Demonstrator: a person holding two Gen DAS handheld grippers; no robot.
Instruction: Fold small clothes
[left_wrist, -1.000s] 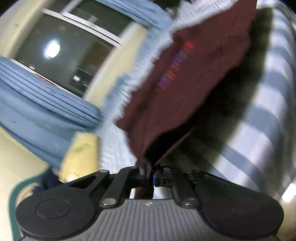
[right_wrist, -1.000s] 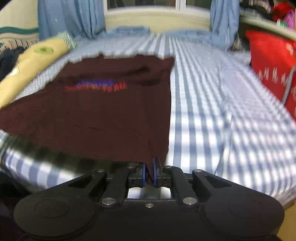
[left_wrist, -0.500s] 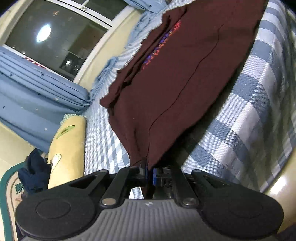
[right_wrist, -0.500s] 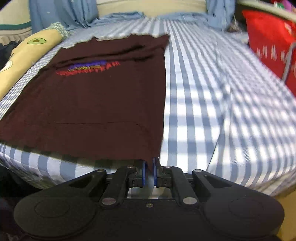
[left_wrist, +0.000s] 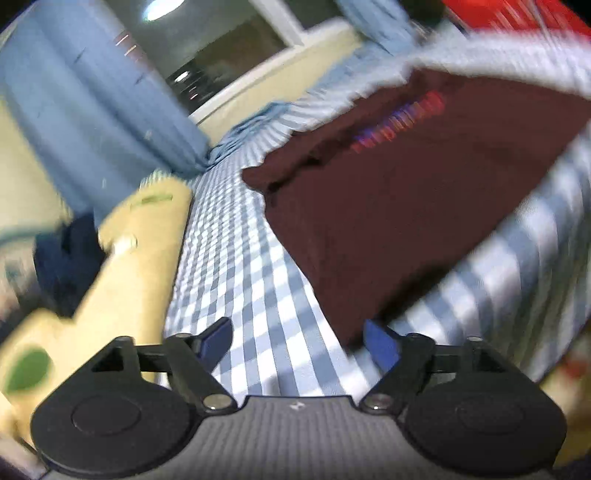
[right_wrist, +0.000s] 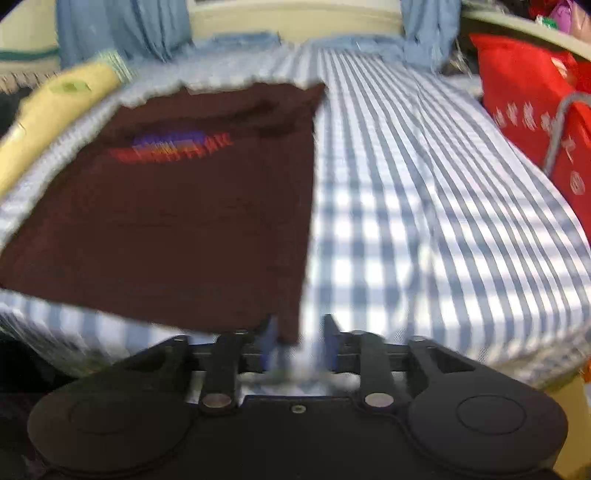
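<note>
Dark red shirt (right_wrist: 207, 206) flat at bed (right_wrist: 424, 206) near edge, left gripper (left_wrist: 297, 341) opening, empty, right gripper (right_wrist: 299, 332) opening, hem corner between its jaws, unpressed

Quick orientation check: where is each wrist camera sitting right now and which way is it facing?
Left wrist: on the left gripper, jaws opening with nothing between; tilted view across the checked bed toward curtain and window, maroon shirt to its right.
Right wrist: on the right gripper, jaws opening around the shirt's near corner; faces up the bed.
Shared: shirt, bed, yellow pillow.
</note>
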